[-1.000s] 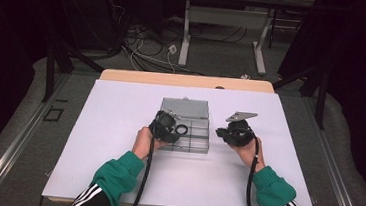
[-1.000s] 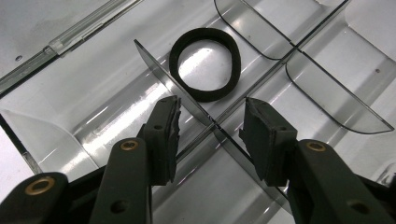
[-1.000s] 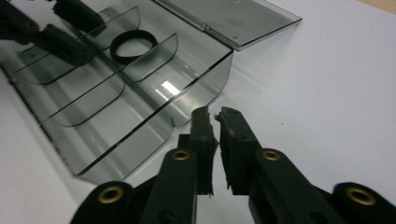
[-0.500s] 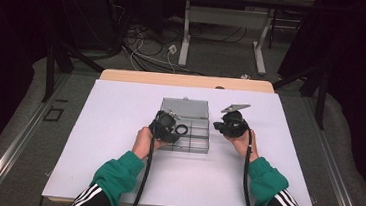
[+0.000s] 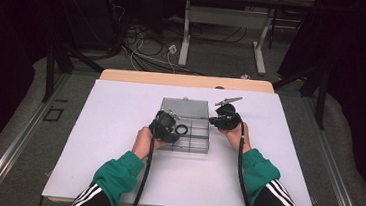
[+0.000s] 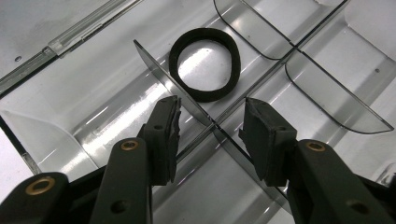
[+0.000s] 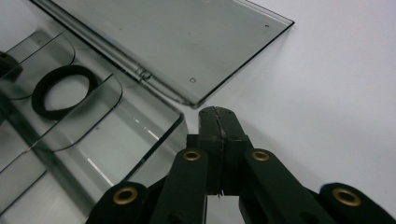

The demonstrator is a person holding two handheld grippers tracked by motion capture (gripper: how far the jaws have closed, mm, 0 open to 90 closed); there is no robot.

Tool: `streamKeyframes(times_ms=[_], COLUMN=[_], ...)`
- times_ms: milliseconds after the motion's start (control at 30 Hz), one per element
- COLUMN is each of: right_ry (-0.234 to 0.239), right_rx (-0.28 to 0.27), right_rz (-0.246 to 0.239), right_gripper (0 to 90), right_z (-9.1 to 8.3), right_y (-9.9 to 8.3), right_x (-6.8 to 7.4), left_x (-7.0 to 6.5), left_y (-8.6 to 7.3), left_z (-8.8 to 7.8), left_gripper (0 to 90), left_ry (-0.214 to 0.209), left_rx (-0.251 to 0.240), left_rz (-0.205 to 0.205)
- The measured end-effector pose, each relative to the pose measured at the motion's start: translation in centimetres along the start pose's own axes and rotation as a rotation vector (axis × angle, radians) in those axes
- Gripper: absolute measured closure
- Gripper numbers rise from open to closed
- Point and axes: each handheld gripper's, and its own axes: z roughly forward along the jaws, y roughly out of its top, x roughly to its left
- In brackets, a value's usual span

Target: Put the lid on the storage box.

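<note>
The right tool (image 7: 219, 122), jaws pressed together and empty, has moved in beside the clear organizer box (image 5: 195, 140) on the table (image 5: 120, 107). The left tool (image 6: 212, 133) hangs spread above the black ring (image 6: 204, 64), apparently next to be picked.

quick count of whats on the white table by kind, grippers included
Clear plastic compartment box, lid open flat: 1
Black ring in a box compartment: 1
Grippers: 2, the left gripper open over a divider, the right gripper shut beside the box
Total: 4
</note>
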Motion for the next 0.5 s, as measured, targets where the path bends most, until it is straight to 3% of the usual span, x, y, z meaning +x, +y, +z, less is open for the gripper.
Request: streamKeyframes(times_ms=[200, 233, 267, 300, 500], right_ry=[-0.007, 0.0, -0.011, -0.008, 0.0], right_rx=[-0.003, -0.039, 0.041, -0.002, -0.013], right_rz=[0.027, 0.027, 0.022, 0.029, 0.05], right_gripper=[90.0, 90.0, 90.0, 90.0, 90.0], right_z=[1.0, 1.5, 1.1, 1.5, 2.1], right_y=[0.5, 0.5, 0.7, 0.6, 0.7], right_x=[-0.7, -0.8, -0.9, -0.9, -1.3], left_x=[0.0, 0.0, 0.0, 0.0, 0.0], left_y=[0.0, 0.0, 0.0, 0.0, 0.0], left_z=[0.0, 0.0, 0.0, 0.0, 0.0], left_gripper=[56.8, 56.9, 56.9, 57.0, 57.1], left_ry=[-0.004, -0.005, -0.005, -0.006, -0.007], left_rx=[-0.005, -0.005, -0.006, -0.006, -0.007], left_rz=[0.008, 0.009, 0.01, 0.011, 0.011])
